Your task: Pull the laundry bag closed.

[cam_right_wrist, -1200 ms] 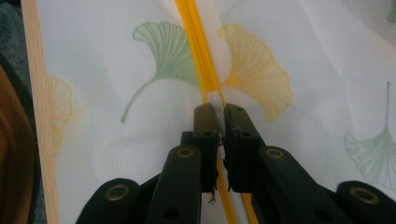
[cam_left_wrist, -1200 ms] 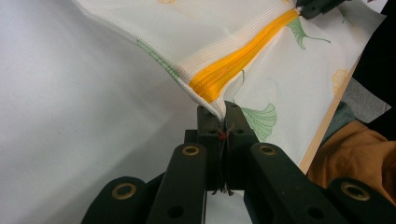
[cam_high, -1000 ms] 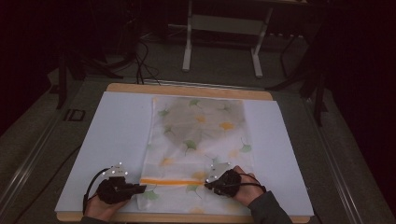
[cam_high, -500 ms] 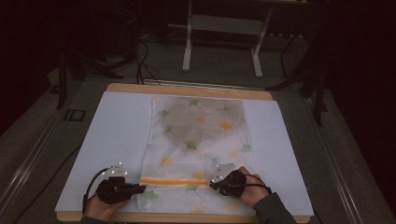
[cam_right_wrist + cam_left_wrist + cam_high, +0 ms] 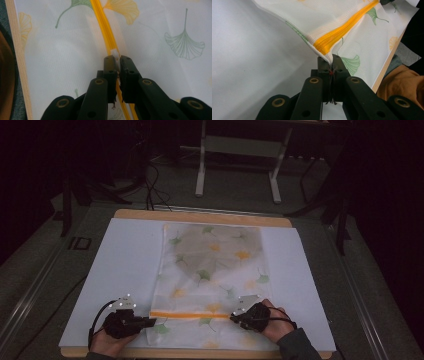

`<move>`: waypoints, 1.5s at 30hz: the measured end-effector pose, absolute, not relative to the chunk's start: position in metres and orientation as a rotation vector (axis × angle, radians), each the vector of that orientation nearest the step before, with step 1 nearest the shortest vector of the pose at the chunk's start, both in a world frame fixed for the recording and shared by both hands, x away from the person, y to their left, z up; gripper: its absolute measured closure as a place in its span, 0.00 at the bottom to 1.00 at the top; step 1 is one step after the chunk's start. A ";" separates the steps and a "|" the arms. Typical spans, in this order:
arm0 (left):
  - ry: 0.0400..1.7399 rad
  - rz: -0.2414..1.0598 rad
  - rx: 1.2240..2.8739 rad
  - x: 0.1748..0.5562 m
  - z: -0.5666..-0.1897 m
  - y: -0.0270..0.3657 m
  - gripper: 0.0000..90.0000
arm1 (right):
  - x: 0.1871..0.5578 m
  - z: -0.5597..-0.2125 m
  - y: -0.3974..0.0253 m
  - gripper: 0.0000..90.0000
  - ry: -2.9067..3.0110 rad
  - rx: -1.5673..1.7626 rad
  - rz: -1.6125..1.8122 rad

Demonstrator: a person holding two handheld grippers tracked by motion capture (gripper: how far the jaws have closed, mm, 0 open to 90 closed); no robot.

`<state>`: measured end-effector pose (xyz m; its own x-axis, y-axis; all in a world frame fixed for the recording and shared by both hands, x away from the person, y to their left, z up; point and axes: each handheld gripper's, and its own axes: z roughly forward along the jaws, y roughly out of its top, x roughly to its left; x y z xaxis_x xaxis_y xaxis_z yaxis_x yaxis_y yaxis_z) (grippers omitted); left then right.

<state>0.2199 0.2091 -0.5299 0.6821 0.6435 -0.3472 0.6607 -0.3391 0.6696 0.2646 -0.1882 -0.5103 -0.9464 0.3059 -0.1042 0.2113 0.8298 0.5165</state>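
A white mesh bag (image 5: 212,265) printed with ginkgo leaves lies flat on the white board (image 5: 120,265). An orange zipper (image 5: 190,314) runs across its near end. My left gripper (image 5: 151,321) is shut on the bag's left edge, and in the left gripper view (image 5: 331,60) it pinches the corner where the zipper (image 5: 342,30) ends, lifting it slightly. My right gripper (image 5: 233,317) sits at the zipper's right end. In the right gripper view (image 5: 117,60) the jaws are closed on the small white zipper pull (image 5: 115,53), with the zipper (image 5: 101,22) running away ahead.
The board rests on a wooden tabletop (image 5: 200,216) whose near edge lies just behind both hands. A white metal frame (image 5: 237,165) and cables (image 5: 150,175) stand on the dark floor beyond. An orange sleeve (image 5: 402,82) is near the table edge.
My right gripper has slid a little to the right along the zipper, and the visible orange line has grown longer. The left gripper has held still.
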 end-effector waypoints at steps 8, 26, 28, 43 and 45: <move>1.002 -0.025 2.056 0.220 -0.530 0.209 0.98 | 0.265 -0.509 -0.196 0.94 2.827 0.414 0.768; 1.003 -0.024 2.056 0.220 -0.529 0.210 0.98 | 0.265 -0.507 -0.215 0.94 2.820 0.473 0.788; 1.003 -0.025 2.055 0.220 -0.529 0.210 0.98 | 0.265 -0.508 -0.216 0.94 2.818 0.478 0.792; 1.001 -0.023 2.058 0.220 -0.530 0.210 0.98 | 0.265 -0.510 -0.226 0.94 2.816 0.502 0.808; 1.003 -0.023 2.059 0.220 -0.530 0.210 0.98 | 0.264 -0.509 -0.227 0.94 2.815 0.509 0.807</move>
<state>0.2199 0.2099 -0.5297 0.6817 0.6453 -0.3446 0.6606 -0.3406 0.6690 0.2645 -0.2266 -0.5091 -0.9276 0.3676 -0.0670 0.2763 0.7953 0.5395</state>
